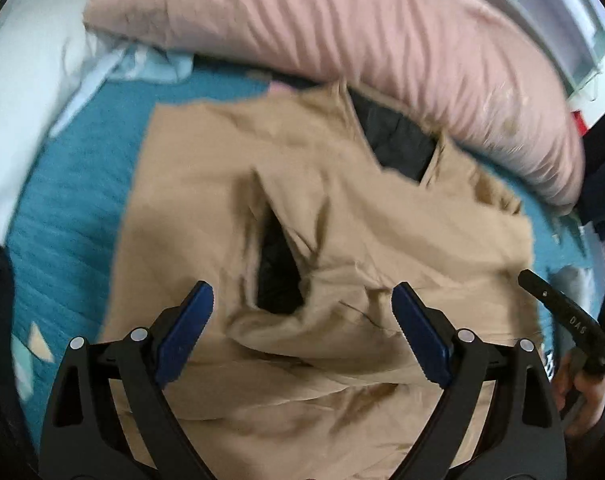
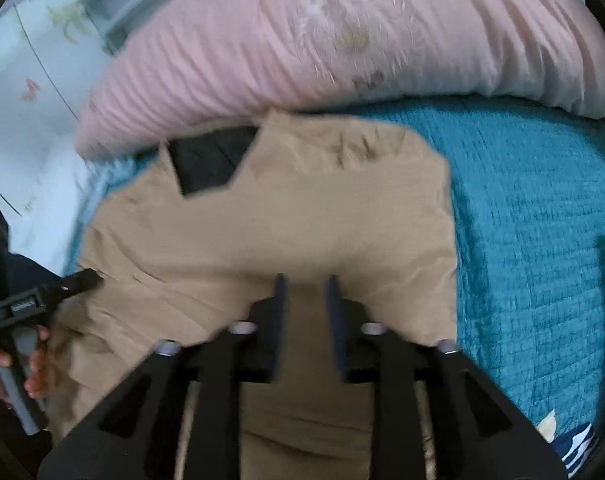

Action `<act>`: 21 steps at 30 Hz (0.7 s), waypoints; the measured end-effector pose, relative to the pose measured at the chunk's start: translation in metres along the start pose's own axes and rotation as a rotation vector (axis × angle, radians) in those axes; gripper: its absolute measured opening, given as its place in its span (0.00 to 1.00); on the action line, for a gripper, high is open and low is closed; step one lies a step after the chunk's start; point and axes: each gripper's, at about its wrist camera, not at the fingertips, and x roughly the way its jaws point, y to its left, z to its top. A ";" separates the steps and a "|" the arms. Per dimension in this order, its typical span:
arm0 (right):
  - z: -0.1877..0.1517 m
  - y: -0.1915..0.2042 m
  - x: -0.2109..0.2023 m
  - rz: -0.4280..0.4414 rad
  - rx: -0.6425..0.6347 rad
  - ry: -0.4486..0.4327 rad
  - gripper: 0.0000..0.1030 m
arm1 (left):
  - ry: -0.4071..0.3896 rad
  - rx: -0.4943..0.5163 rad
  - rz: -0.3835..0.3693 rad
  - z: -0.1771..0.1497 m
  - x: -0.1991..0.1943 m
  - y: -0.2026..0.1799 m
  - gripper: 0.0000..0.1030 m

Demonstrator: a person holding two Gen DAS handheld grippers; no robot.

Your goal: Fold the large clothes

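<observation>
A tan jacket with a black lining lies spread on the teal bedspread; it fills the middle of both views. My left gripper hangs open just above the jacket's rumpled near part, by a dark opening in the cloth, holding nothing. My right gripper is over the jacket's near edge with its fingers narrowly apart and tan cloth showing between them; whether they pinch it is unclear. The right gripper's tip shows at the right edge of the left wrist view.
A pink quilted duvet is heaped along the far side of the bed, touching the jacket's far edge. A white pillow lies at the far left. Teal bedspread lies right of the jacket. A person's hand grips the left gripper's handle.
</observation>
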 end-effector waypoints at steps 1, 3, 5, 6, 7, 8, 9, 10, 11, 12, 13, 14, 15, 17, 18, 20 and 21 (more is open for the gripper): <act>0.003 -0.001 -0.006 0.022 -0.006 -0.013 0.44 | -0.012 -0.002 0.002 0.001 -0.005 0.005 0.88; 0.010 -0.005 -0.017 0.029 -0.019 -0.031 0.56 | -0.014 -0.019 -0.019 0.009 -0.011 0.025 0.88; 0.021 -0.014 -0.019 0.022 -0.012 -0.035 0.61 | 0.008 -0.040 -0.019 0.020 -0.009 0.045 0.88; 0.026 -0.022 -0.017 0.010 -0.001 -0.025 0.62 | 0.023 -0.049 -0.008 0.028 -0.004 0.055 0.88; 0.030 -0.030 -0.015 0.005 0.007 -0.018 0.62 | 0.034 -0.049 -0.006 0.031 0.000 0.061 0.88; 0.033 -0.041 -0.010 0.011 0.016 0.004 0.63 | 0.062 -0.052 0.002 0.037 0.008 0.072 0.88; 0.035 -0.048 -0.005 0.001 0.025 0.020 0.63 | 0.078 -0.065 0.013 0.039 0.015 0.079 0.88; 0.036 -0.056 0.000 -0.006 0.033 0.042 0.63 | 0.105 -0.087 0.007 0.041 0.022 0.090 0.88; 0.037 -0.062 0.004 0.009 0.038 0.058 0.63 | 0.116 -0.115 -0.009 0.043 0.027 0.099 0.88; 0.038 -0.066 0.007 0.018 0.041 0.065 0.63 | 0.107 -0.146 -0.025 0.046 0.031 0.106 0.88; 0.039 -0.070 0.012 0.025 0.044 0.065 0.63 | 0.107 -0.156 -0.050 0.049 0.034 0.109 0.88; 0.040 -0.072 0.017 0.046 0.050 0.074 0.63 | 0.118 -0.169 -0.085 0.052 0.038 0.113 0.88; 0.040 -0.075 0.019 0.060 0.057 0.080 0.63 | 0.125 -0.182 -0.106 0.054 0.041 0.114 0.88; 0.041 -0.079 0.026 0.099 0.066 0.085 0.63 | 0.147 -0.185 -0.145 0.059 0.049 0.115 0.88; 0.041 -0.081 0.028 0.114 0.068 0.089 0.63 | 0.148 -0.165 -0.131 0.062 0.054 0.114 0.88; 0.041 -0.086 0.038 0.127 0.085 0.103 0.63 | 0.167 -0.144 -0.097 0.062 0.063 0.114 0.89; 0.041 -0.089 0.043 0.140 0.099 0.108 0.63 | 0.166 -0.141 -0.100 0.064 0.067 0.114 0.89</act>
